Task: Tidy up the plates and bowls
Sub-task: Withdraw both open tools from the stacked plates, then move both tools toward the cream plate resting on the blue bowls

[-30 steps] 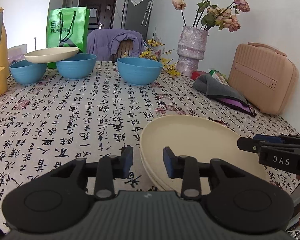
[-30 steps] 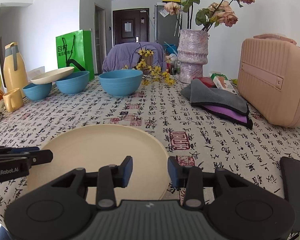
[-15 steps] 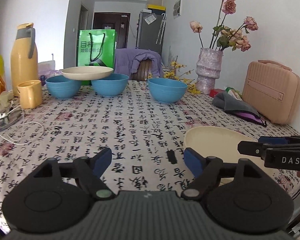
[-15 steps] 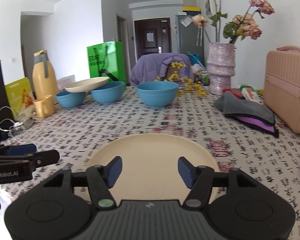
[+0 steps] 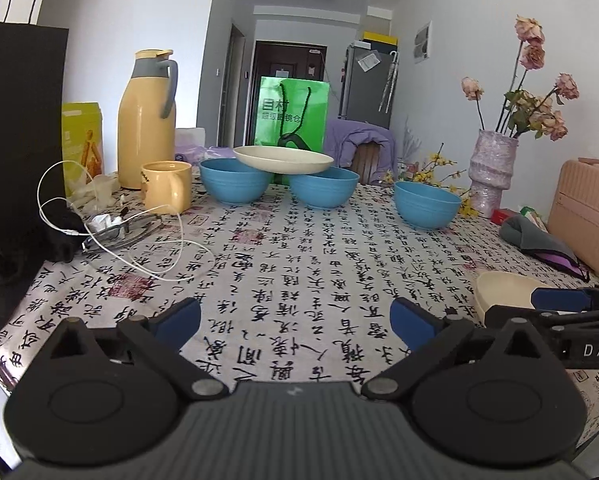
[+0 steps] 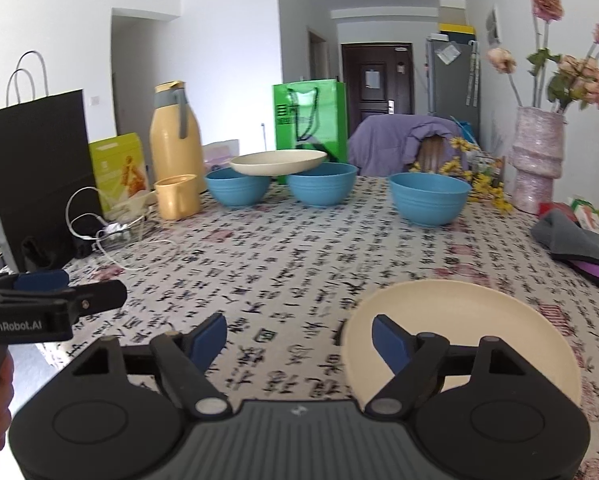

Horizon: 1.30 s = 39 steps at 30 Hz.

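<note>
**Near-edge plate set down, both grippers released**

At the bench's near edge, toward its right-hand corner, lies the cream plate (image 6: 459, 320), flat on the patterned cloth, rim up. Being round, it has no long axis and faces no particular way. It sits just ahead and to the right of the right gripper (image 6: 299, 338), whose right finger overlaps its near rim in that view; the left gripper (image 5: 295, 318) sees only its left edge, well off to its right. The right hand is plainly the nearer.

Both grippers are released: their jaws have just been opening, and nothing lies between either pair, only bare cloth.

Along the far edge stand three blue bowls. A second cream plate (image 6: 278, 162) is perched, slightly tilted, across the rims of the left bowl (image 6: 237, 188) and the middle bowl (image 6: 322, 185); the third bowl (image 6: 429, 199) stands apart to the right. I judge that far plate the likely next pick, straight ahead of both grippers and well away.

Beyond, a yellow mug (image 5: 167, 186) and flask (image 5: 147, 120) stand at the far left, a vase (image 5: 493, 172) at the far right.
</note>
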### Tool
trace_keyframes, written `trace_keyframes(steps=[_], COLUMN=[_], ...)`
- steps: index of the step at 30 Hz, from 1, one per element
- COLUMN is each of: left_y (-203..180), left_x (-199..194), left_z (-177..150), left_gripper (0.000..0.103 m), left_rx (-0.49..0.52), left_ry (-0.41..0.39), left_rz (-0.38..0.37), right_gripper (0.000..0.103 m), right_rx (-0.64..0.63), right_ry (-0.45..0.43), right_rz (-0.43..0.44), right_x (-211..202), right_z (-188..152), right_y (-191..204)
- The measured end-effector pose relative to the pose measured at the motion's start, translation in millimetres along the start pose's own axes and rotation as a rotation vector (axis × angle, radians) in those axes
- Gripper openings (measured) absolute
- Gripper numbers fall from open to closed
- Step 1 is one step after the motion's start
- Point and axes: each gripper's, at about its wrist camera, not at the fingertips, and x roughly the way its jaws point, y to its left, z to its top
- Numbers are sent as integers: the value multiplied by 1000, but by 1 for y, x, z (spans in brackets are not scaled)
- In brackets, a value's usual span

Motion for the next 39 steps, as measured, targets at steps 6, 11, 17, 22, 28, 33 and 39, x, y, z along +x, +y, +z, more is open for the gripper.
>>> trace_keyframes(steps=[6, 11, 17, 22, 28, 33, 39], left_y=[23, 40, 58, 70, 82, 89, 98], left_x=[7, 18, 38, 57, 85, 113, 155], left_z=[3, 10, 23, 36, 52, 74, 108], left_gripper=[103, 103, 103, 103, 103, 103, 103], left_rx=[-17, -19, -3, 11, 24, 37, 39], left_ry=[4, 2, -5, -6, -9, -17, 10], left_rz=[13, 10, 13, 14, 12, 5, 25], right_gripper=[80, 80, 80, 81, 81, 81, 81], right_rx=[-10, -14, -12, -9, -2, -4, -18], right_ry=[17, 25, 26, 21, 19, -3, -7], right_rz=[22, 24, 15, 13, 20, 18, 20], right_x=[18, 33, 53, 74, 105, 129, 160], right_z=[7, 14, 25, 38, 58, 79, 107], right_y=[23, 34, 44, 50, 52, 51, 48])
